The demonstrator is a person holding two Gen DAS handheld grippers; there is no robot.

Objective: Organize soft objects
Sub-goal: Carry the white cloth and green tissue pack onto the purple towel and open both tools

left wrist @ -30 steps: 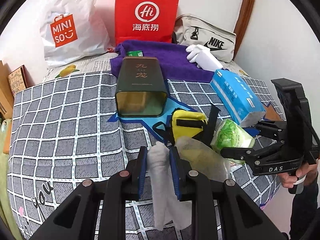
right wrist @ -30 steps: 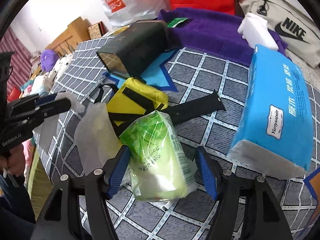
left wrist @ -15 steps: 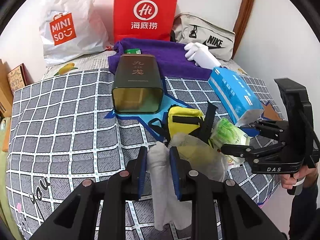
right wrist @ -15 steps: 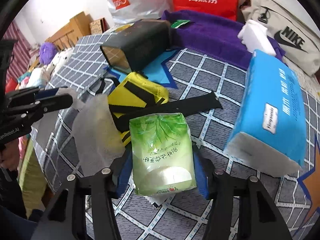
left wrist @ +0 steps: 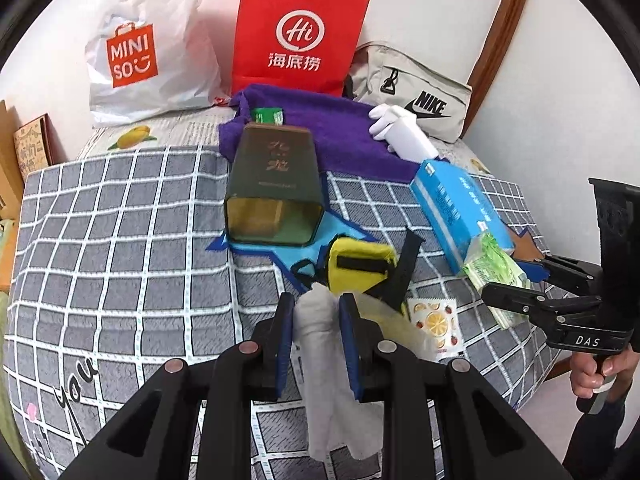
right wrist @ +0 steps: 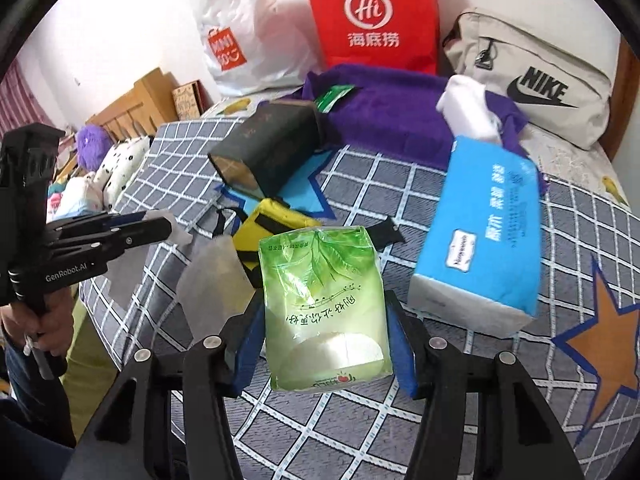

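Lifted clear of the bed [right wrist: 460, 216] now, the green tissue pack [right wrist: 324, 304] sits pinched in my right claw [right wrist: 326, 344], ready to relocate; my left claw [left wrist: 318, 344] pinches the white cloth [left wrist: 320, 344], draping below.

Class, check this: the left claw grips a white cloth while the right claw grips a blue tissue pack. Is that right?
Not quite. The right claw grips the green tissue pack, as the right wrist view shows; the blue tissue pack lies on the bed beside it. The left claw does grip the white cloth.
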